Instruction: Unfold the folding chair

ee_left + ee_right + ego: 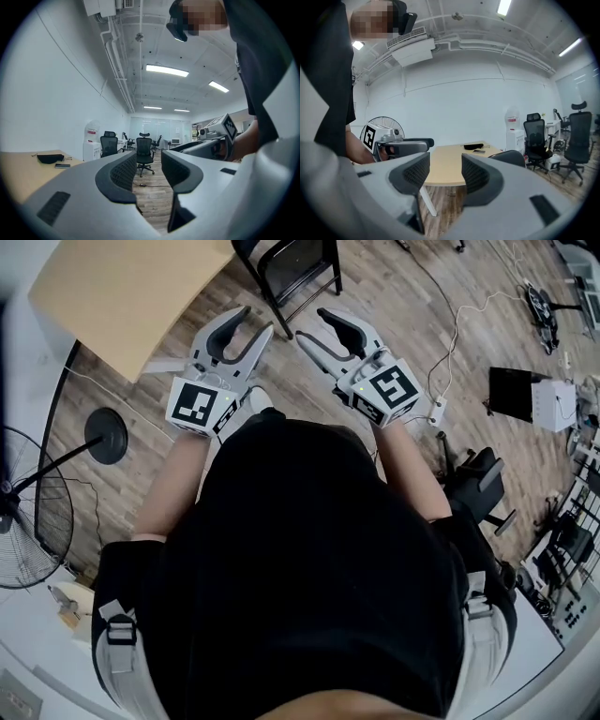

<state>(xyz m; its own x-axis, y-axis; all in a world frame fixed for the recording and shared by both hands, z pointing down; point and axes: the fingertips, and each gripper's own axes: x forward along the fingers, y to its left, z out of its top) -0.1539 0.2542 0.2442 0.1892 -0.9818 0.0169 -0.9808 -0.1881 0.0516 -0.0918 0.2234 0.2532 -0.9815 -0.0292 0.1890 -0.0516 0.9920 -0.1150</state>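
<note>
In the head view, a floor fan (33, 512) stands at 9 o'clock and a wooden table (131, 292) sits at 11. The left gripper (258, 320) is held out level with its jaws apart, only bare floor between them. The black folding chair (295, 263) stands at 12 o'clock, just past both grippers' tips and untouched. The right gripper (309, 324) also gapes empty. At 3 o'clock sits a white box (555, 405); its contents cannot be seen.

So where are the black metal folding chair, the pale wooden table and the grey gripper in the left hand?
black metal folding chair (300, 263): head view, on its dark panel.
pale wooden table (122, 292): head view, on its bare top.
left gripper (260, 319): head view, midway between its fingertips.
</note>
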